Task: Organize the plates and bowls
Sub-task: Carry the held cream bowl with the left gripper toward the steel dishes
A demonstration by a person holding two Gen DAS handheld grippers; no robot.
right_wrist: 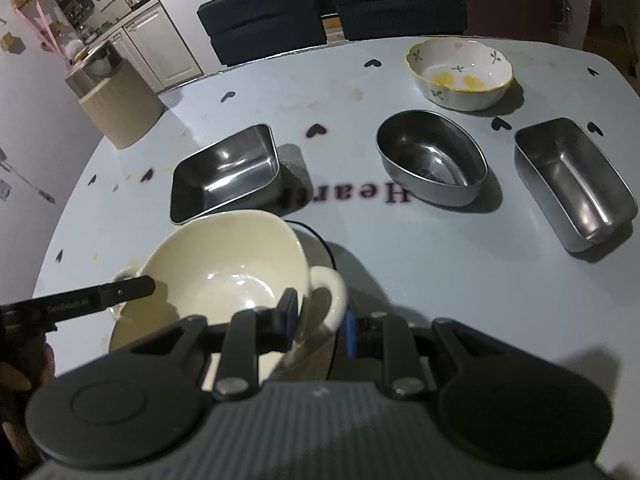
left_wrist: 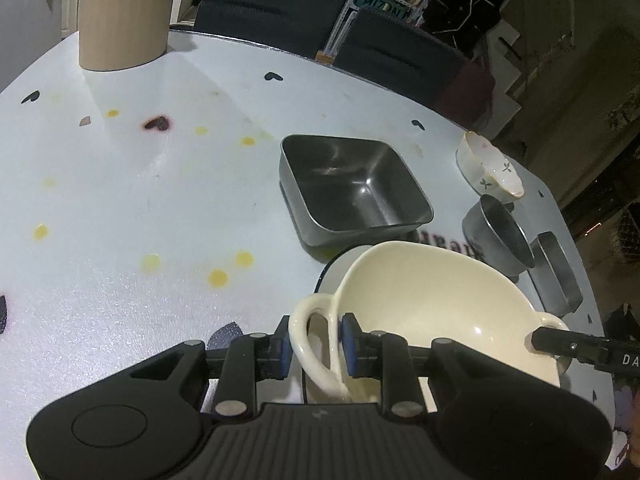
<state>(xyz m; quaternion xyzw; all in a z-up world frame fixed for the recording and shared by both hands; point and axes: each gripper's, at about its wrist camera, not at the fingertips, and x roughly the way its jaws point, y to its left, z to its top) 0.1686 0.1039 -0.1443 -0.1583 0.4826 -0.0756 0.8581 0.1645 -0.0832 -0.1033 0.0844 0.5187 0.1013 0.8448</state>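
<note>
Pale-blue table (right_wrist: 400, 280) carries steel dishes and a flowered bowl; nearer, a cream two-handled bowl (left_wrist: 432, 300) sits over a dark-rimmed plate (right_wrist: 320, 240). Left gripper (left_wrist: 316, 346) and right gripper (right_wrist: 320, 316) each pinch one handle, narrowly closed. Placing looks underway; next, I'd say, letting go evenly.

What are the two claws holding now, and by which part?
Both hold the cream ceramic two-handled bowl: the left claw grips one loop handle, the right claw the opposite handle.
</note>
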